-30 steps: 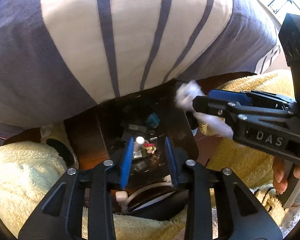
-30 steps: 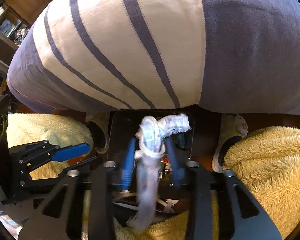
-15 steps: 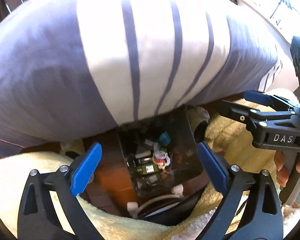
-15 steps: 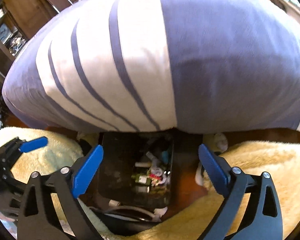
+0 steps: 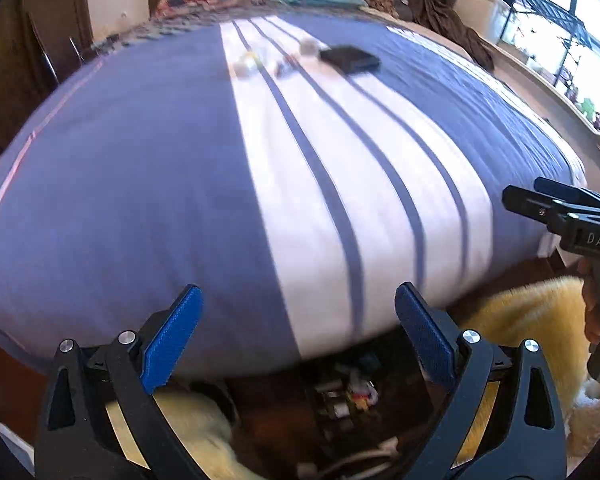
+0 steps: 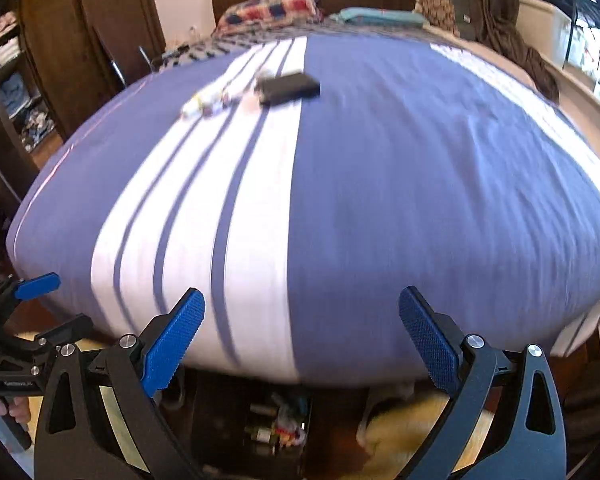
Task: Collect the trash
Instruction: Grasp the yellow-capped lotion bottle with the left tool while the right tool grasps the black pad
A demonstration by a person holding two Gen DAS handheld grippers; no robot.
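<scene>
Two grippers stand released and empty. The left gripper (image 5: pixel 296 328), its blue pads spread wide, has nothing between them, and the same holds for the right gripper (image 6: pixel 302 328). Both jaws opened within the last second and show no sign of moving further.

Reading left to right across the blue-and-white striped bedspread (image 6: pixel 340 200): a small cluster of pale scraps of litter (image 6: pixel 208 106) lies on the white stripes at the far end of the bed, blurred beyond closer telling, and just beside it to the right sits a flat black rectangular box (image 6: pixel 288 88). Below the bed's near edge, between the two views' jaws, the dark open-topped trash bin (image 6: pixel 272 428) on the floor holds mixed scraps.

I judge one drop-off finished and the reach for the next piece in hand. That move calls for stretching well across the bed to the pale scraps and settling which hand takes which.
</scene>
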